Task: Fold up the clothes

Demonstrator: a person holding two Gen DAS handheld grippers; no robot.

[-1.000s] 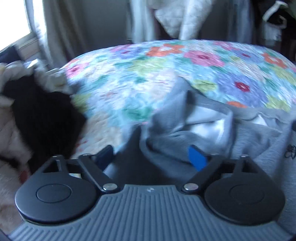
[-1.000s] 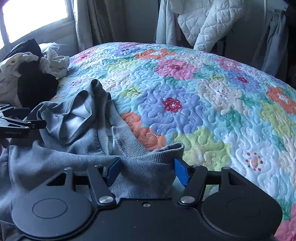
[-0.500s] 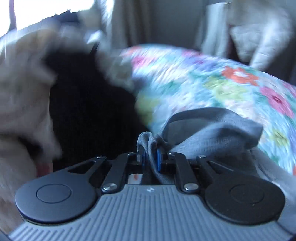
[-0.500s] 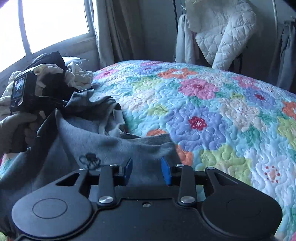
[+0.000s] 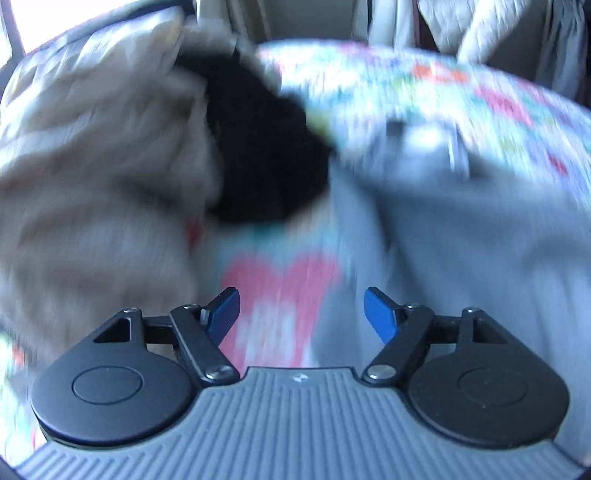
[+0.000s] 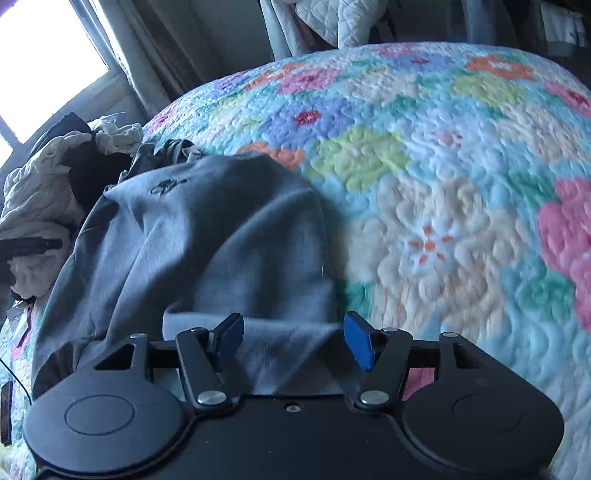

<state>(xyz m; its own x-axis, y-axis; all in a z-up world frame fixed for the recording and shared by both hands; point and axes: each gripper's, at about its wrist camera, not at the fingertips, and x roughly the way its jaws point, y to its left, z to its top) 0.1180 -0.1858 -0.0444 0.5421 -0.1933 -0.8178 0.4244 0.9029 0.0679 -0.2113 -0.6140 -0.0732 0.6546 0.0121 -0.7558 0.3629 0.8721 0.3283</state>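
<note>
A grey sweatshirt [image 6: 207,236] with a small dark emblem lies spread on the floral quilt [image 6: 424,166]. Its near hem lies between the blue pads of my right gripper [image 6: 293,341], which stands open. In the blurred left wrist view the sweatshirt [image 5: 461,236] lies to the right. My left gripper [image 5: 301,314] is open and empty above the quilt [image 5: 280,295], just left of the sweatshirt's edge.
A heap of cream and black clothes [image 6: 48,184] lies at the left of the bed, also in the left wrist view [image 5: 110,166]. A window [image 6: 40,59] with curtains is behind it. White quilted jackets [image 6: 332,14] hang beyond the bed.
Both grippers held the sweatshirt half a second ago and have let go. The sweatshirt now lies flatter on the quilt. The left gripper is moving fast, with its view blurred.
</note>
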